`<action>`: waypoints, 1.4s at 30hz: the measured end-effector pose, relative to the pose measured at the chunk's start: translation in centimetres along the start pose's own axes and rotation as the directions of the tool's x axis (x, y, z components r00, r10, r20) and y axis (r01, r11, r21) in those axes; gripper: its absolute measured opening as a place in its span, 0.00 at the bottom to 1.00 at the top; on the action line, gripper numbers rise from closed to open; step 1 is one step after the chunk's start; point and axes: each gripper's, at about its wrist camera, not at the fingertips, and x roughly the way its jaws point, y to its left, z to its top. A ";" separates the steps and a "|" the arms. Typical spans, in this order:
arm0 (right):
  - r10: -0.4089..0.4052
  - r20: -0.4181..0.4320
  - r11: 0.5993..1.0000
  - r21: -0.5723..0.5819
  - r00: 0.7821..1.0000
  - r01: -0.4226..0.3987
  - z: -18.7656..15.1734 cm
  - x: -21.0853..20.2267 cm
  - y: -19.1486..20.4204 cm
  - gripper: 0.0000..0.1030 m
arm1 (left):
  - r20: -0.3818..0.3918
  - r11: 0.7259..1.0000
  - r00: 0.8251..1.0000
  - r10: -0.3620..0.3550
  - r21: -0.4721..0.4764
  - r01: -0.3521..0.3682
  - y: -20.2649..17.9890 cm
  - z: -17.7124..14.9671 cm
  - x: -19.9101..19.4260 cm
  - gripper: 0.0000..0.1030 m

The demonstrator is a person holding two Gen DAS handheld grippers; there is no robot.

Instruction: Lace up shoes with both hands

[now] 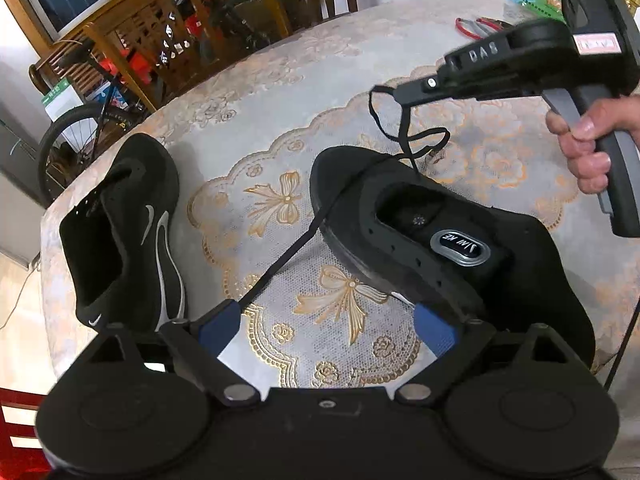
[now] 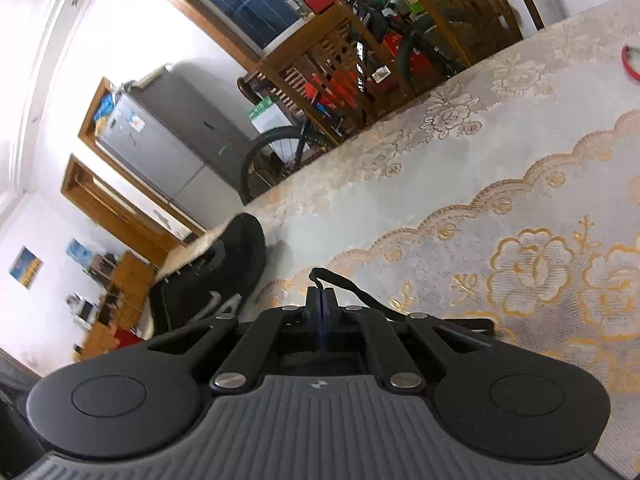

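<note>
Wooden chairs and a bicycle are crowding the room behind a worktop (image 1: 280, 92) covered in a pale lace cloth with gold flowers. Just ahead of the left gripper (image 1: 328, 326), whose blue pads are standing wide apart and gripping nothing, a black shoe (image 1: 420, 240) is lying with its opening facing up. Its long axis is running from near the gripper's right pad away toward the upper left of that view, toe at the far end. A second shoe (image 1: 132, 232), black with silver stripes, is sitting off to the gripper's left, well apart, not being worked on.

The right gripper (image 1: 404, 94) is hovering above and beyond the first shoe, clenched on the black lace (image 1: 404, 136); in its own view the lace is sticking out from between the shut pads. From there the lace is dropping in slack loops to the shoe's toe end. Another stretch is running from the toe toward the left gripper's left pad, probably touching it, though the view is not settling that.

The lace is looking thin, limp and light, so it is best pinched close to its tip. The shoe is looking soft-sided and light enough to slide when tugged, so steadying it by the side wall near the eyelets seems wise.
</note>
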 end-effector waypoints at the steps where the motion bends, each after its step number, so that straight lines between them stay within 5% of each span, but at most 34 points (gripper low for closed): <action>1: -0.014 -0.008 0.999 -0.031 1.000 0.013 -0.1 -0.2 0.2 0.00 | 0.003 1.000 1.000 0.001 0.001 -0.001 0.0 0.1 0.0 0.90; 10: -0.191 -0.028 0.940 -0.292 0.981 0.174 -1.7 -1.2 1.0 0.00 | 0.021 1.000 1.000 -0.008 0.016 0.008 -0.5 0.7 0.5 0.90; 16: -0.230 -0.041 0.837 -0.517 0.972 0.176 -3.7 -0.6 3.4 0.00 | 0.023 1.000 1.000 -0.002 0.030 0.001 -0.8 0.2 0.1 0.90; 24: -0.266 -0.100 0.760 -0.633 0.959 0.145 -5.8 -0.9 3.7 0.01 | 0.019 1.000 1.000 -0.007 0.012 0.007 -0.8 -0.1 0.4 0.90; 25: -0.269 -0.117 0.757 -0.640 0.956 0.135 -6.0 -0.8 3.9 0.04 | 0.019 1.000 1.000 -0.010 0.010 0.010 -0.9 -0.1 0.5 0.90; 27: -0.288 -0.116 0.758 -0.634 0.951 0.152 -5.9 -0.9 3.9 0.31 | 0.020 1.000 1.000 -0.010 0.013 0.010 -1.1 -0.1 0.6 0.90; 29: -0.309 -0.104 0.761 -0.623 0.945 0.180 -5.5 -1.2 3.8 0.41 | 0.022 1.000 1.000 -0.009 0.016 0.009 -1.2 -0.1 0.6 0.90; 34: -0.253 -0.162 0.884 -0.440 0.954 0.160 -2.4 -3.2 2.6 0.63 | 0.024 1.000 1.000 -0.005 -0.003 0.005 -1.1 -0.6 0.8 0.90; 37: -0.117 -0.239 0.993 -0.045 0.964 0.110 -0.4 -4.1 0.6 0.64 | 0.029 1.000 1.000 -0.004 -0.026 0.005 -0.9 -0.9 0.8 0.90; 39: 0.042 -0.242 0.943 0.329 0.969 0.042 0.5 -4.3 -1.5 0.64 | 0.036 0.999 0.999 -0.008 -0.042 0.009 -0.7 -1.2 0.7 0.90; 42: 0.120 -0.274 0.749 0.656 0.954 0.094 0.6 -2.8 -3.7 0.64 | 0.039 0.998 0.999 -0.017 -0.054 0.019 -0.5 -1.6 0.7 0.90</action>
